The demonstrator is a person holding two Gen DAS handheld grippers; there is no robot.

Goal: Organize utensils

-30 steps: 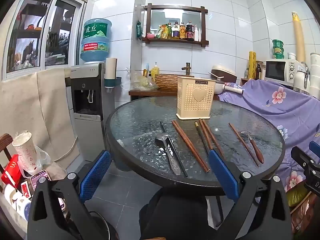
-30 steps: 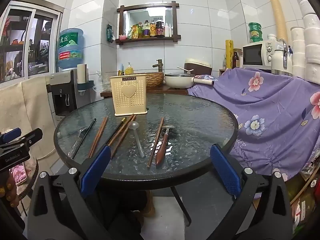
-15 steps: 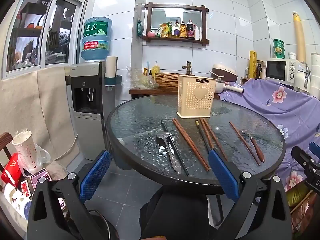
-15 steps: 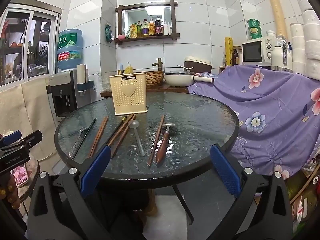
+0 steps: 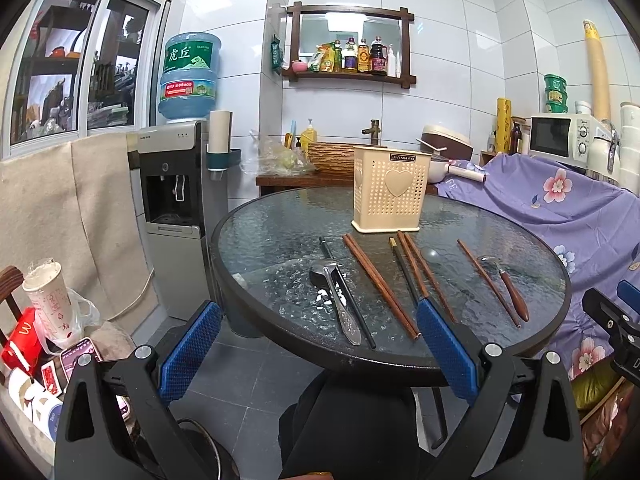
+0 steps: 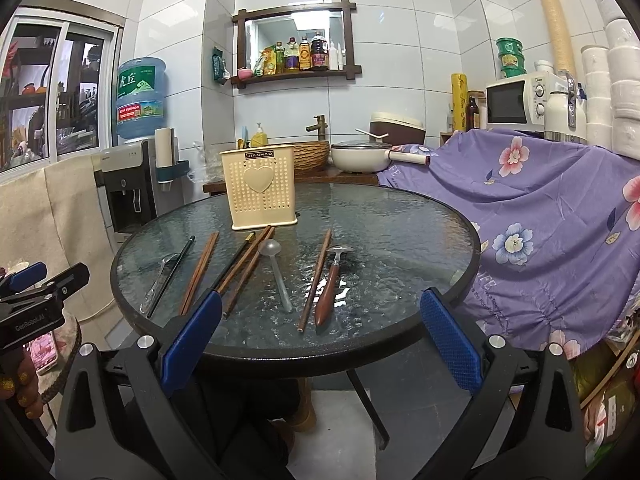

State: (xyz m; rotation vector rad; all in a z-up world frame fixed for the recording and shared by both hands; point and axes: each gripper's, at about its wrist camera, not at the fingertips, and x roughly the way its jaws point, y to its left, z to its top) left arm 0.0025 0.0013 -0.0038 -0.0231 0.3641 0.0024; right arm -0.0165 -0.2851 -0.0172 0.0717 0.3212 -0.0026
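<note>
A cream perforated utensil holder [image 5: 387,194] [image 6: 260,190] stands upright at the back of the round glass table [image 5: 280,236] [image 6: 400,224]. In front of it lie brown chopsticks [image 5: 380,284] [image 6: 199,272], a black chopstick [image 5: 348,292], a metal spoon [image 5: 336,300] [image 6: 276,276] and a wooden-handled spoon [image 5: 510,290] [image 6: 330,286]. My left gripper [image 5: 318,346] is open and empty, short of the table's near edge. My right gripper [image 6: 320,338] is open and empty, also short of the near edge.
A water dispenser [image 5: 172,208] stands left of the table. A purple flowered cloth [image 6: 552,216] covers furniture on the right, with a microwave [image 6: 516,98] behind it. A counter with a basket and a pot [image 6: 360,156] is behind the table. A side table [image 5: 48,344] with cups is at the left.
Both grippers have shifted only slightly; the table looks a touch nearer in both views. Nothing on the table has moved.
</note>
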